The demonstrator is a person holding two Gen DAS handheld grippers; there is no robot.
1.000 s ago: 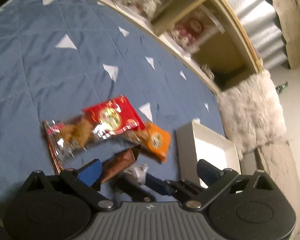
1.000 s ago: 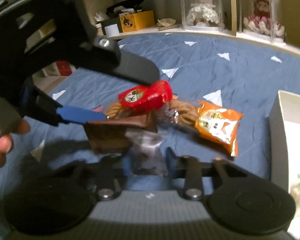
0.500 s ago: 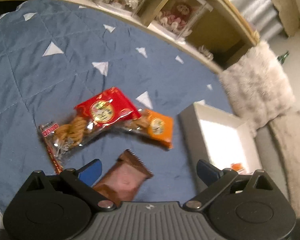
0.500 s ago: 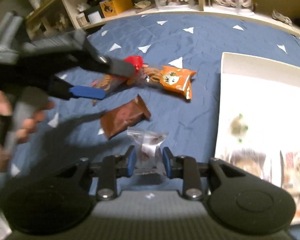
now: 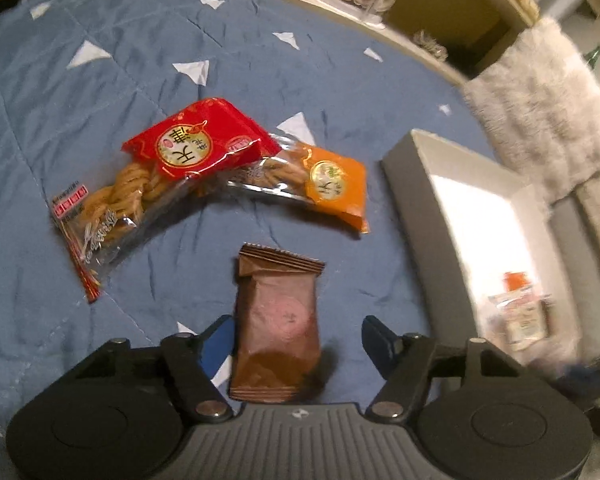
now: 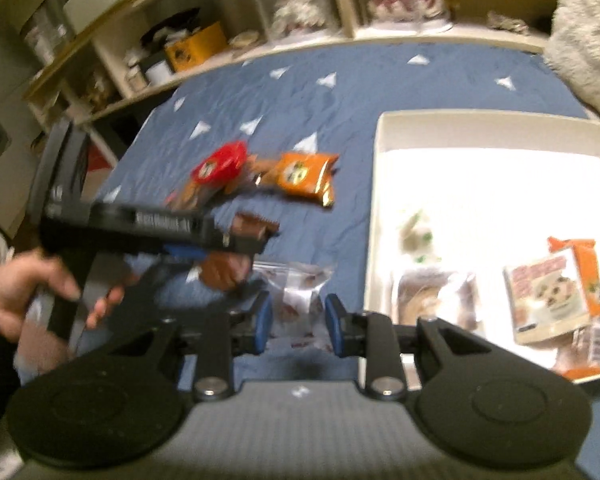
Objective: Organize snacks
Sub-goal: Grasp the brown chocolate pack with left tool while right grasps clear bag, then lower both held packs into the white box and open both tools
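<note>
A brown snack packet (image 5: 278,322) lies on the blue quilt between the open fingers of my left gripper (image 5: 298,338), close to the left finger. Beyond it lie a red-topped twist snack bag (image 5: 168,168) and an orange-topped one (image 5: 320,184). My right gripper (image 6: 299,322) is shut on a clear snack packet (image 6: 300,292) and holds it just left of the white box (image 6: 374,184). The left gripper (image 6: 244,240) shows in the right wrist view over the brown packet (image 6: 224,270).
The white box (image 5: 408,184) at the right holds several snack packs (image 6: 548,292). A fluffy white cushion (image 5: 540,92) lies beyond it. Wooden shelves (image 6: 260,12) with display cases and small boxes run along the quilt's far edge.
My right gripper has carried the clear packet away from the pile, right toward the white box. My left gripper has swung so the brown packet lies between its fingers.
</note>
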